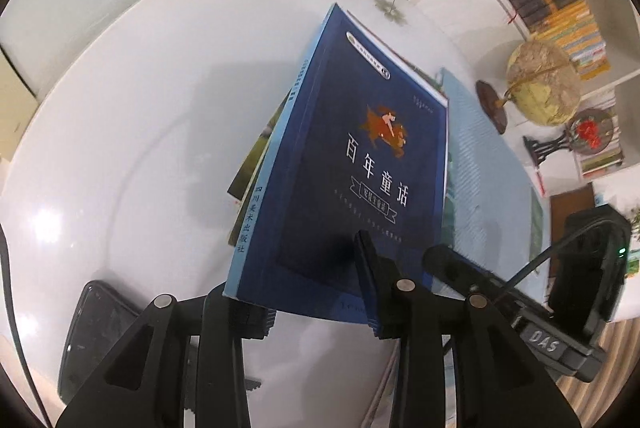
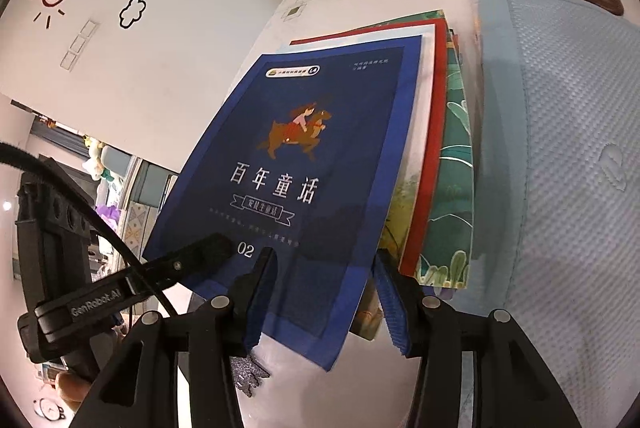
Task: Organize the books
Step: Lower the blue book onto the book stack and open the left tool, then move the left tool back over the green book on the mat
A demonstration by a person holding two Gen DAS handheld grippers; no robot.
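In my left wrist view, the dark blue storybook [image 1: 352,164] lay on top of a stack of picture books [image 1: 256,164] on the white round table [image 1: 120,132]. My left gripper [image 1: 310,292] straddled the storybook's near edge: one finger sat below the spine corner and the other finger [image 1: 368,268] lay over the cover, with a gap showing, so I read the jaws as apart and not pinching. A black phone [image 1: 96,332] lay left of the storybook, and a light blue mat [image 1: 484,156] lay right of it, with a globe [image 1: 540,84] beyond the mat. The right gripper's finger reached in just right of the storybook's near corner.

In my right wrist view, the storybook [image 2: 304,164] topped the stack, with a red book [image 2: 434,148] and a green illustrated book [image 2: 452,188] fanned out to its right. My right gripper [image 2: 324,292] stood open around the storybook's near right corner, its pads off the cover.
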